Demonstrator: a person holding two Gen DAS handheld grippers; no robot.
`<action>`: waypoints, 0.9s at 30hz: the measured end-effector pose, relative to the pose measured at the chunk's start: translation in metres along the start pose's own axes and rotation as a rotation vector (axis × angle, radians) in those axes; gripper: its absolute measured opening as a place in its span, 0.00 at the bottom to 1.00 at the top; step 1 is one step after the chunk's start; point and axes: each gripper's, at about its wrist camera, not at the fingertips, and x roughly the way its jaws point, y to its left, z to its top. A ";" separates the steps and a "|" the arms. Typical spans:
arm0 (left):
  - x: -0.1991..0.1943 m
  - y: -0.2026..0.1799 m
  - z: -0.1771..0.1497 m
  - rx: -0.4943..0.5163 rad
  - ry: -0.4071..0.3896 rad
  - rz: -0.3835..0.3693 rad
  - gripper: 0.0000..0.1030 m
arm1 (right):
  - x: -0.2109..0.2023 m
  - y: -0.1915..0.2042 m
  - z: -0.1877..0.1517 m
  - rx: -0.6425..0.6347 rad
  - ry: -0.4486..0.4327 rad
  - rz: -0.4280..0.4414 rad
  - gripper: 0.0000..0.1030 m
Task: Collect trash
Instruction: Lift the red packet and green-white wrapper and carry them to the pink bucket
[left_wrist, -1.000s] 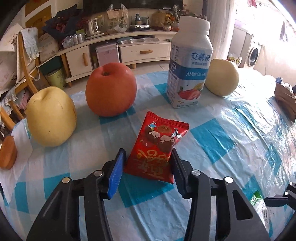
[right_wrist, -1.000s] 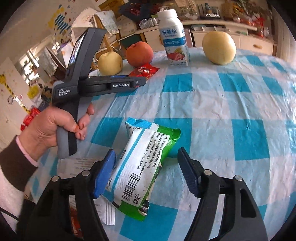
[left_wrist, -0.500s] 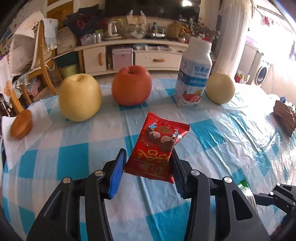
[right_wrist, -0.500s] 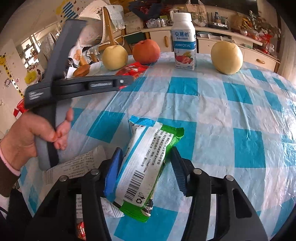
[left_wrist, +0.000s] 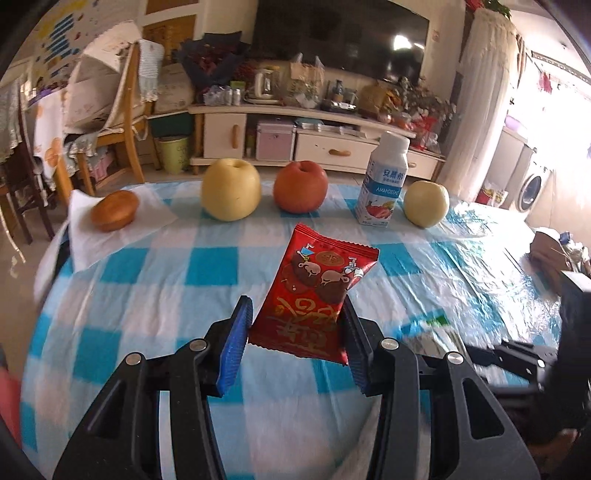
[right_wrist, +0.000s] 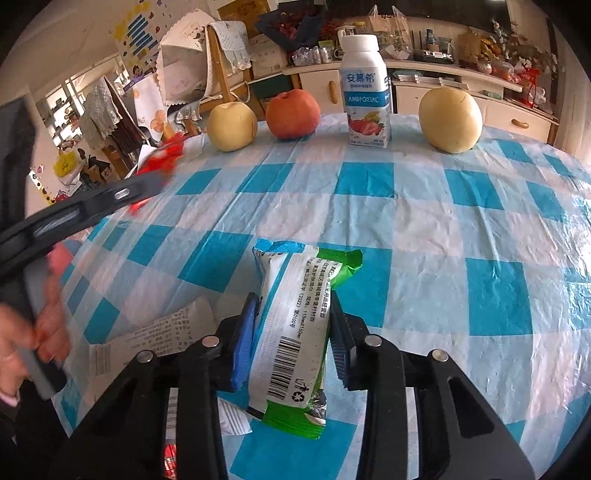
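- Your left gripper (left_wrist: 295, 339) w/ red wrapper (left_wrist: 314, 295) clamped has pulled back above the bench (left_wrist: 147, 295).
- Your right gripper (right_wrist: 291, 343) has just been closing; pads now pinch green-white wrapper (right_wrist: 295, 332) lying on the bench.

Daylight floods in from the right, overexposing that side; glare streaks the tablecloth (left_wrist: 461, 266). Fisheye edges bend and darken; the hand (right_wrist: 33, 332) blurs.

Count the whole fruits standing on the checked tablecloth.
3. A yellow pear stands left of the red apple; a second pear stands just right of the milk bottle. All are along the far edge. The bun is not fruit.
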 end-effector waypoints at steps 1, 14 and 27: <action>-0.006 0.001 -0.004 -0.007 -0.003 0.005 0.47 | -0.001 -0.001 0.000 0.008 -0.004 -0.002 0.36; -0.061 0.032 -0.037 -0.150 -0.053 0.018 0.47 | -0.018 -0.015 -0.005 0.094 -0.038 0.011 0.32; -0.077 0.044 -0.037 -0.184 -0.100 0.015 0.47 | -0.044 -0.001 -0.004 0.089 -0.092 0.038 0.32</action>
